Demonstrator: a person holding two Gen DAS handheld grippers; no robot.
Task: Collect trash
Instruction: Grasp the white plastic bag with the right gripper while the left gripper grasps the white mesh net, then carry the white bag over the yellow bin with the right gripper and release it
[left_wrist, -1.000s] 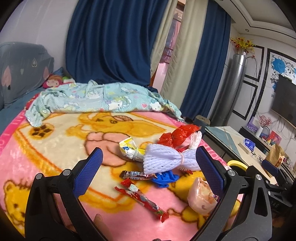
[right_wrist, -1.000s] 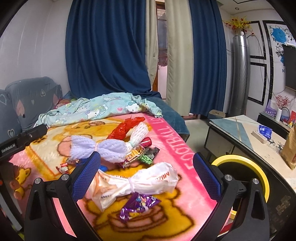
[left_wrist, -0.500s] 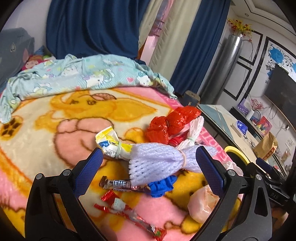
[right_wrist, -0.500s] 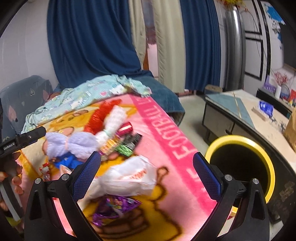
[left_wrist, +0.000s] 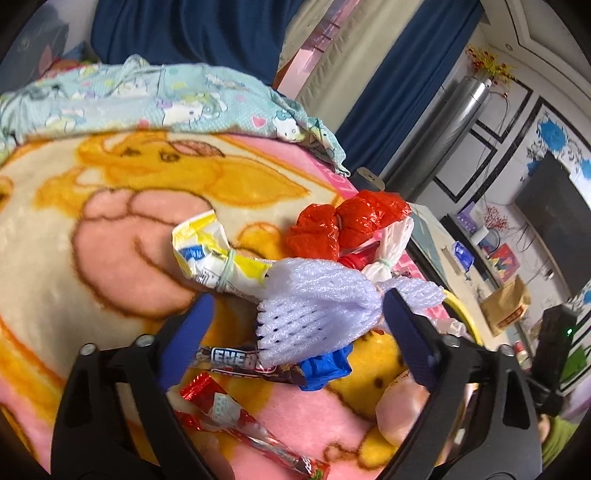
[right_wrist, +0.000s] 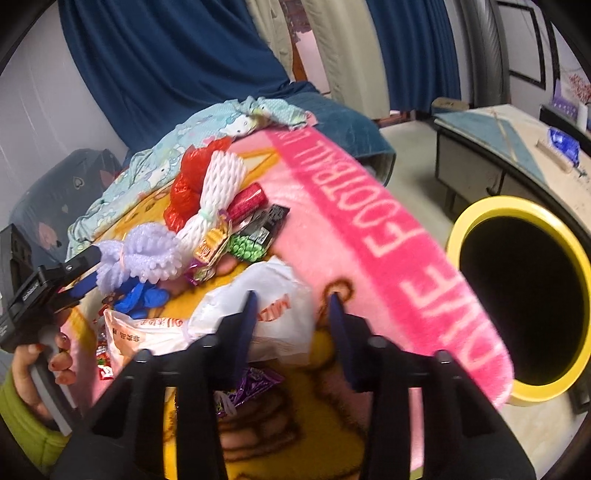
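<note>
Left gripper (left_wrist: 295, 314) is spread wide around foam net (left_wrist: 314, 306); right gripper (right_wrist: 290, 314), narrowed, is set on white bag (right_wrist: 266, 314) near the blanket (right_wrist: 369, 236) edge, beside the bin (right_wrist: 517, 295).

Both wrist cams close over blanket (left_wrist: 92, 229), L facing right, R facing left; share lilac foam net (left_wrist: 314, 310).

"ENER" – candy bar wrapper (left_wrist: 240, 363), "FOOTBALL" – pink blanket (right_wrist: 373, 218)
</note>
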